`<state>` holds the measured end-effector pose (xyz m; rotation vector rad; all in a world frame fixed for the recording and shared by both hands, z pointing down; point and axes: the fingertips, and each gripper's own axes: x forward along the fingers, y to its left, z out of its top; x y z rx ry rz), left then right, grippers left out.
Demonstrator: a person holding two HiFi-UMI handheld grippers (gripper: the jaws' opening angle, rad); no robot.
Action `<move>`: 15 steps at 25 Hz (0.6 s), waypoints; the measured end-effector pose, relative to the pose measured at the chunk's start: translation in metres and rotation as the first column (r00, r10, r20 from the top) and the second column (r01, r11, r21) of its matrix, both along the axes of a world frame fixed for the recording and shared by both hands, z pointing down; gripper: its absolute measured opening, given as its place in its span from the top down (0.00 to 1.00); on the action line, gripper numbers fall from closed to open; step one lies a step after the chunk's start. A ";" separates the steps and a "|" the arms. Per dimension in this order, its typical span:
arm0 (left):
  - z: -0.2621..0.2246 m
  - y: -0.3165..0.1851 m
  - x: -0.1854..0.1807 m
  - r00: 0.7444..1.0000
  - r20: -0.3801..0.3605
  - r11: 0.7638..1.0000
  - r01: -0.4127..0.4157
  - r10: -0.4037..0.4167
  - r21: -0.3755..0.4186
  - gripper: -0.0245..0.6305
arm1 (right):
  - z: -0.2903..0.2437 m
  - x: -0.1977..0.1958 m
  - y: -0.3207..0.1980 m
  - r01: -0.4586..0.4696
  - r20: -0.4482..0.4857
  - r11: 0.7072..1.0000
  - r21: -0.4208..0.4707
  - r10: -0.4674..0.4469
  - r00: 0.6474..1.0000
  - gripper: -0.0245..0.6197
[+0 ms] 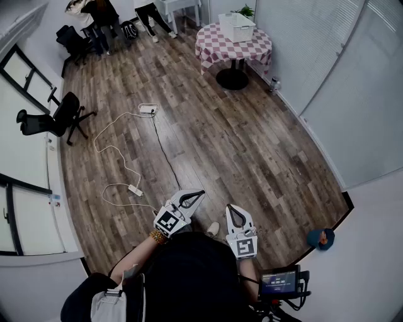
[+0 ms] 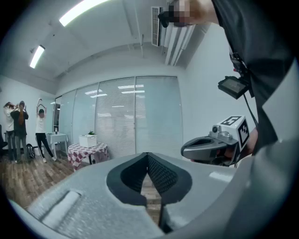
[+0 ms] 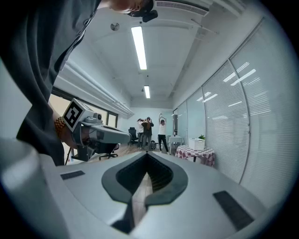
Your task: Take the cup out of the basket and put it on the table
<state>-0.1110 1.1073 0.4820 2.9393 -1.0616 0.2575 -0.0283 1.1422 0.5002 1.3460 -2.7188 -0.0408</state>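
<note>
A white basket (image 1: 236, 26) stands on a round table with a red-checked cloth (image 1: 217, 45) at the far end of the room. No cup shows in any view. The basket (image 2: 88, 140) and table (image 2: 86, 151) are small and distant in the left gripper view, and the basket (image 3: 196, 143) likewise in the right gripper view. My left gripper (image 1: 200, 193) and right gripper (image 1: 230, 207) are held close to the body, side by side, far from the table. Both are shut with nothing between the pads; the tips meet on the left gripper (image 2: 147, 156) and the right gripper (image 3: 147, 154).
A white cable and power strips (image 1: 135, 190) trail across the wooden floor between me and the table. Black office chairs (image 1: 60, 116) stand at the left. Several people (image 1: 104, 16) stand at the far end. A glass wall with blinds (image 1: 327, 56) runs along the right.
</note>
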 end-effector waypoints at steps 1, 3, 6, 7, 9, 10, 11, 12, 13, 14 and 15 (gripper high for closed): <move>-0.002 0.002 0.001 1.000 0.007 1.000 0.003 -0.003 0.007 0.96 | 0.001 0.005 0.003 0.001 -0.002 1.000 -0.002 -0.001 1.000 0.95; -0.003 0.006 0.003 1.000 0.023 1.000 0.011 -0.011 0.021 0.96 | 0.005 0.013 0.007 0.003 -0.006 1.000 -0.007 -0.003 1.000 0.95; -0.003 0.009 0.004 0.999 0.039 0.999 0.028 -0.029 0.021 0.96 | 0.012 0.022 0.013 -0.001 0.010 1.000 -0.013 0.001 1.000 0.95; -0.004 0.012 0.004 0.999 0.041 0.999 0.031 -0.032 0.017 0.96 | 0.011 0.023 0.015 0.000 0.028 1.000 -0.015 0.000 1.000 0.95; -0.005 0.015 0.004 0.998 0.046 0.999 0.030 -0.031 0.013 0.96 | 0.011 0.026 0.020 0.002 0.064 1.000 -0.025 0.000 0.998 0.95; -0.005 0.014 0.006 0.999 0.048 1.000 0.026 -0.026 0.015 0.96 | 0.011 0.027 0.020 -0.003 0.071 1.000 -0.026 0.005 0.997 0.95; -0.005 0.013 0.009 0.999 0.048 1.000 0.020 -0.021 0.017 0.96 | 0.011 0.030 0.018 -0.012 0.071 1.000 -0.024 0.014 0.997 0.95; -0.006 0.011 0.013 0.999 0.044 1.000 0.013 -0.014 0.018 0.96 | 0.012 0.032 0.015 -0.023 0.067 1.000 -0.019 0.025 0.997 0.95; -0.006 0.009 0.017 0.999 0.037 1.000 0.008 -0.008 0.016 0.96 | 0.012 0.035 0.012 -0.034 0.063 0.999 -0.015 0.035 0.997 0.95; -0.006 0.007 0.020 1.000 0.029 1.000 0.002 -0.003 0.012 0.96 | 0.012 0.037 0.009 -0.042 0.060 0.999 -0.013 0.043 0.997 0.95; -0.005 0.005 0.022 1.000 0.022 1.000 -0.002 0.002 0.006 0.96 | 0.013 0.038 0.006 -0.047 0.056 0.999 -0.013 0.048 0.997 0.95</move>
